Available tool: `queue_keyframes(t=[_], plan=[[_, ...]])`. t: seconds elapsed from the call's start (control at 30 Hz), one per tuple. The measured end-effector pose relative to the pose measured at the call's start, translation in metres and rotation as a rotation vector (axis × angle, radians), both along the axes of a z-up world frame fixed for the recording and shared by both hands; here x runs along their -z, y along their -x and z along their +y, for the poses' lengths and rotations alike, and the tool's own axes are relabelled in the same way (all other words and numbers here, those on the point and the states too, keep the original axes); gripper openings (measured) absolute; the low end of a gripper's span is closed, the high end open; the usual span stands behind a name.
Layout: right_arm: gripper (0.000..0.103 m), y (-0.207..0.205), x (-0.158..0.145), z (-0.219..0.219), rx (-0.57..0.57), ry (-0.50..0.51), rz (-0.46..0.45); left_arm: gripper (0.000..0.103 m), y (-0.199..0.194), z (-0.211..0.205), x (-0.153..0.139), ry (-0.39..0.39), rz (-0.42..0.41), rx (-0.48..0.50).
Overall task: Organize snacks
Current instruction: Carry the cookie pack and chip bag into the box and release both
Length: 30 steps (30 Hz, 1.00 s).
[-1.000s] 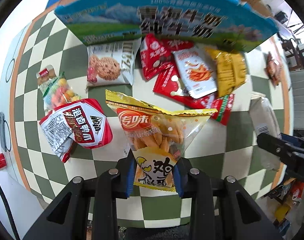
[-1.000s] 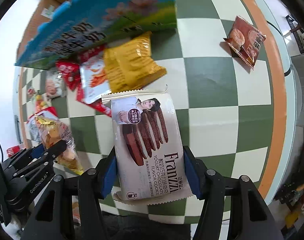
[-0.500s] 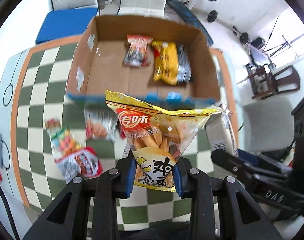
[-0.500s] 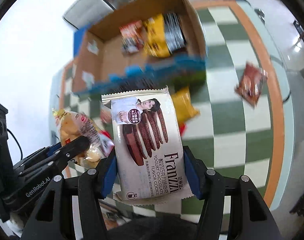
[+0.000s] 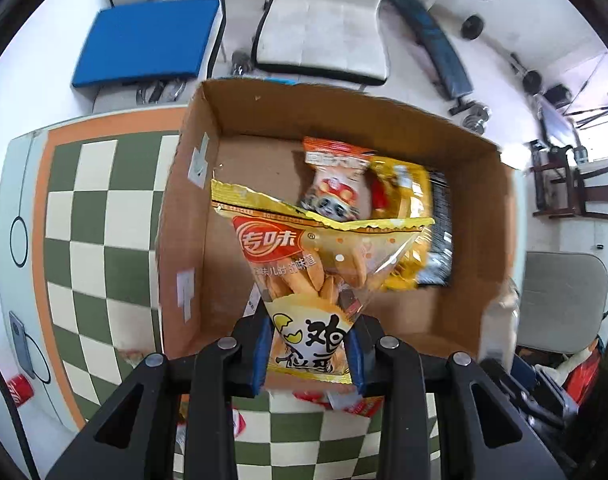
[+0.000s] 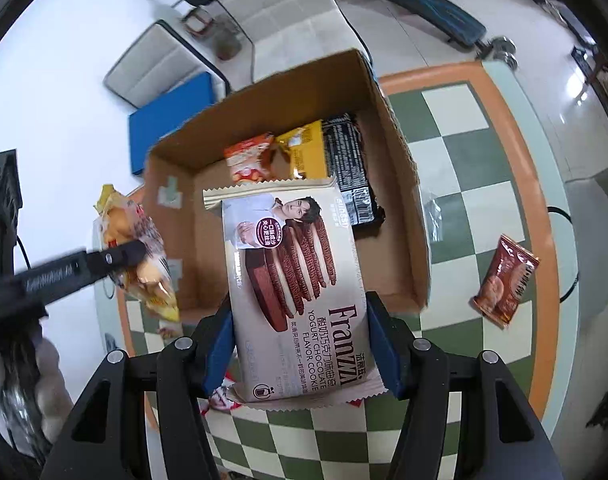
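Observation:
My left gripper (image 5: 308, 354) is shut on a yellow snack bag (image 5: 304, 256) of fried sticks, held above the open cardboard box (image 5: 172, 216). In the right wrist view that bag (image 6: 144, 256) and the left gripper's fingers (image 6: 116, 258) hang over the box's left wall. My right gripper (image 6: 300, 352) is shut on a beige Franzzi cookie pack (image 6: 292, 276), above the near side of the box (image 6: 399, 184). Inside lie an orange-white packet (image 5: 335, 176), a yellow bag (image 5: 407, 196) and a black pack (image 6: 349, 172).
The box stands on a green-and-cream checkered table (image 5: 88, 220) with an orange border. A brown cookie packet (image 6: 505, 280) lies on the table right of the box. Red packets (image 5: 343, 402) lie under my left gripper. Chairs (image 5: 319, 20) and a blue cushion (image 5: 148, 40) stand beyond.
Both grippers have risen and moved forward with their packs, from over the loose snacks in front of the box to above its open top. The box interior has come into view.

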State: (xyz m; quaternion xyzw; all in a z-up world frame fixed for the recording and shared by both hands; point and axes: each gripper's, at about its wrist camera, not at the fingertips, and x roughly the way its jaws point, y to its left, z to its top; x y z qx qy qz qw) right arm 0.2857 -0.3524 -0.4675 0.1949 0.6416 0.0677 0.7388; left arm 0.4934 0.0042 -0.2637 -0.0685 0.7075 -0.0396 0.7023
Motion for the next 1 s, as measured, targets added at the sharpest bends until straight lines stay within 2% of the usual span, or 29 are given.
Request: queue_keyframes(t=[0.17, 0.27, 0.37, 0.47, 0.5, 0.53, 0.57, 0.6, 0.77, 1.0], plan=[[0.063, -0.03, 0.03, 0.001, 0.015, 0.027, 0.064, 0.029, -0.041, 0.001, 0.033, -0.049, 0.048, 0.015], [0.063, -0.04, 0.044, 0.003, 0.019, 0.042, 0.089, 0.029, -0.056, 0.0, 0.048, -0.053, 0.069, 0.025], [0.063, -0.047, 0.053, 0.004, 0.027, 0.055, 0.113, 0.03, -0.066, 0.0, 0.056, -0.072, 0.088, 0.017], [0.064, -0.051, 0.061, 0.003, 0.041, 0.051, 0.15, 0.033, -0.073, 0.004, 0.058, -0.058, 0.091, -0.011], [0.066, -0.053, 0.063, 0.003, 0.043, 0.053, 0.167, 0.044, -0.074, 0.006, 0.057, -0.056, 0.085, -0.019], [0.068, -0.053, 0.064, 0.003, 0.042, 0.055, 0.172, 0.066, -0.076, 0.006, 0.056, -0.055, 0.081, -0.016], [0.079, -0.053, 0.064, 0.004, 0.042, 0.059, 0.172, 0.081, -0.077, 0.005, 0.054, -0.06, 0.078, -0.003], [0.089, -0.054, 0.063, 0.003, 0.042, 0.062, 0.17, 0.082, -0.077, 0.004, 0.053, -0.055, 0.075, 0.002], [0.09, -0.052, 0.059, 0.008, 0.021, 0.07, 0.157, 0.082, -0.073, 0.005, 0.046, -0.062, 0.059, 0.008], [0.093, -0.052, 0.049, 0.02, -0.029, 0.103, 0.126, 0.082, -0.046, 0.009, 0.032, -0.012, 0.051, 0.003]])
